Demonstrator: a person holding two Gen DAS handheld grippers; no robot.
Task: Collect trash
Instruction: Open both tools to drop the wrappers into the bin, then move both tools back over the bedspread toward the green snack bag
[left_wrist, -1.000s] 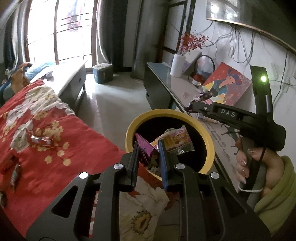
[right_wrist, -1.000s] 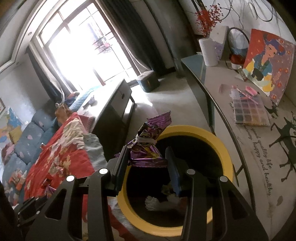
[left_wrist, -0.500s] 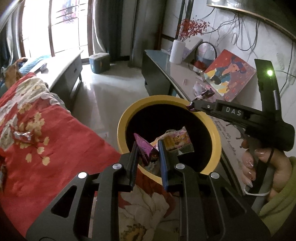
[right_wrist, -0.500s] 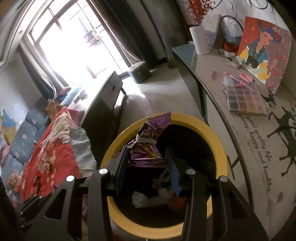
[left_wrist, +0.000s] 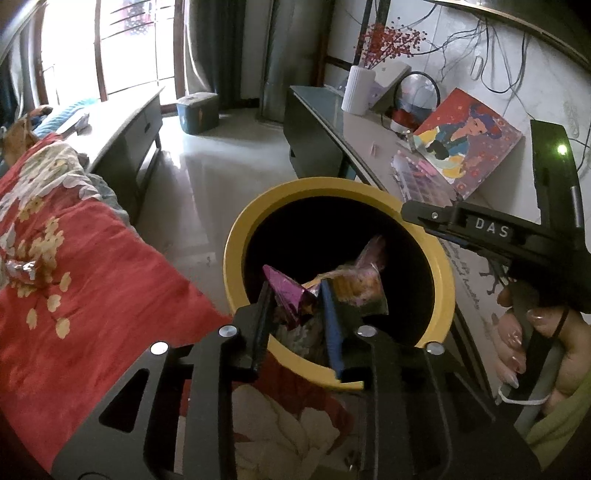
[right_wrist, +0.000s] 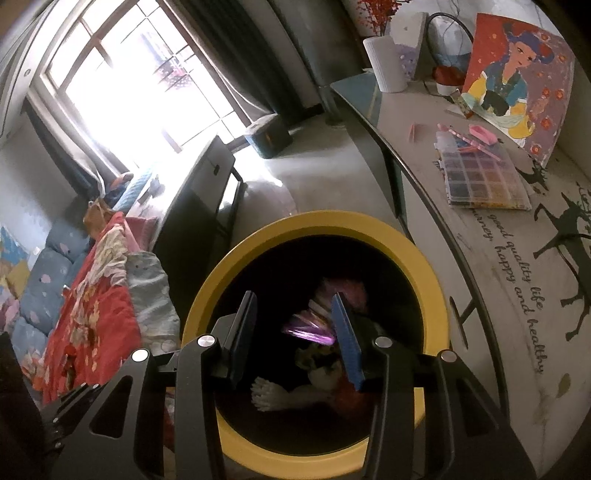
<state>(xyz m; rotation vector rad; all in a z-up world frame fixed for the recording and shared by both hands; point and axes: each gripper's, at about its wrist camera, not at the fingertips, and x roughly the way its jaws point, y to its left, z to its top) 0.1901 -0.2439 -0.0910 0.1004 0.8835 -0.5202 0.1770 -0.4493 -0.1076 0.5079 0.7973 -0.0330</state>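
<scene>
1. The left gripper (left_wrist: 295, 306) is clamped on crinkled foil wrappers (left_wrist: 291, 299), held just over the near rim of the yellow bin (left_wrist: 236, 236).
2. The right gripper (right_wrist: 291, 325) is spread wide above the bin (right_wrist: 432, 295), with nothing between its fingers; a blurred purple wrapper (right_wrist: 310, 332) is seen below them, inside.
3. Pale crumpled trash (right_wrist: 280, 395) lies on the bin's dark floor.
4. A red floral blanket (left_wrist: 92, 266) is spread left of the bin; a bead tray (right_wrist: 480, 181) and a painting (right_wrist: 517, 81) rest on the table (right_wrist: 498, 266) to the right.

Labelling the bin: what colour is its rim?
Yellow rim, black inside; clearest in the right wrist view.
</scene>
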